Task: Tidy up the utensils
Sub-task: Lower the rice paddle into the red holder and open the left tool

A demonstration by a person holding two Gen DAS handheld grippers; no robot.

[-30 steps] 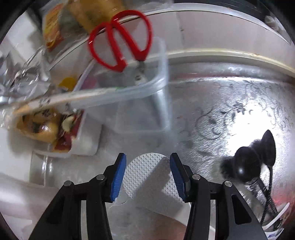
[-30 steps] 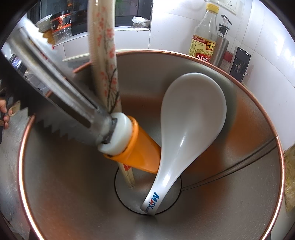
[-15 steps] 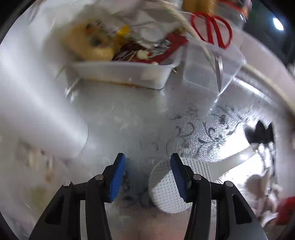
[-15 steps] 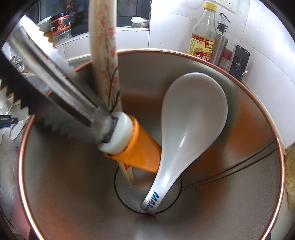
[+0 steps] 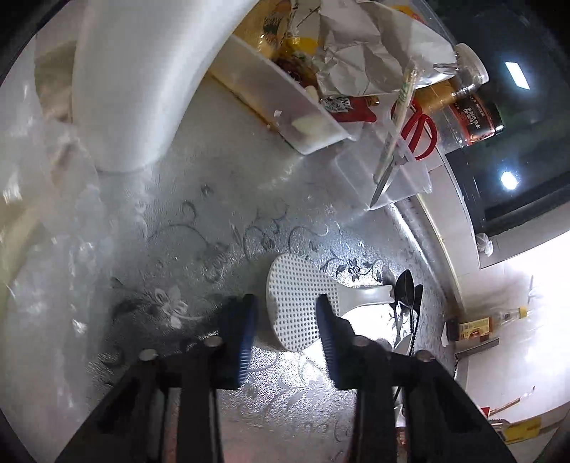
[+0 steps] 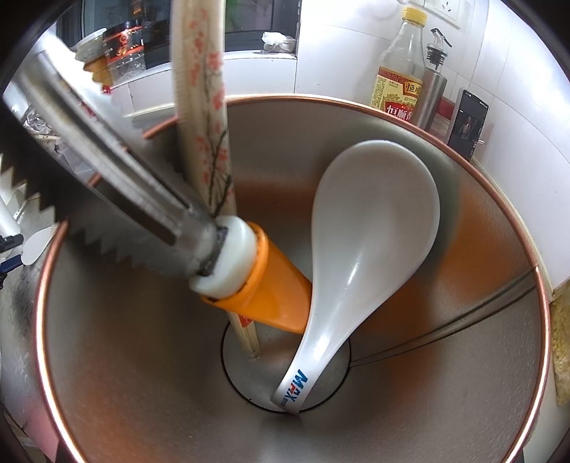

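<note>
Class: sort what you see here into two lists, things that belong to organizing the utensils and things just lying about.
Belongs to the job: white rice paddle, black spoons, metal utensil holder, white soup spoon, orange-handled tool.

Lying about: food tray, crumpled foil, vinegar bottle.

Home kitchen, cluttered counter.
White tiled wall (image 6: 516, 71) with a socket (image 6: 450, 9), sauce bottle (image 6: 399, 67) and oil pourer (image 6: 433, 85) stood against it; embossed foil counter (image 5: 213, 231) carried food tubs (image 5: 285, 107), scissors (image 5: 416, 131), a rice paddle (image 5: 299, 302); a steel pot (image 6: 463, 356) held utensils.
</note>
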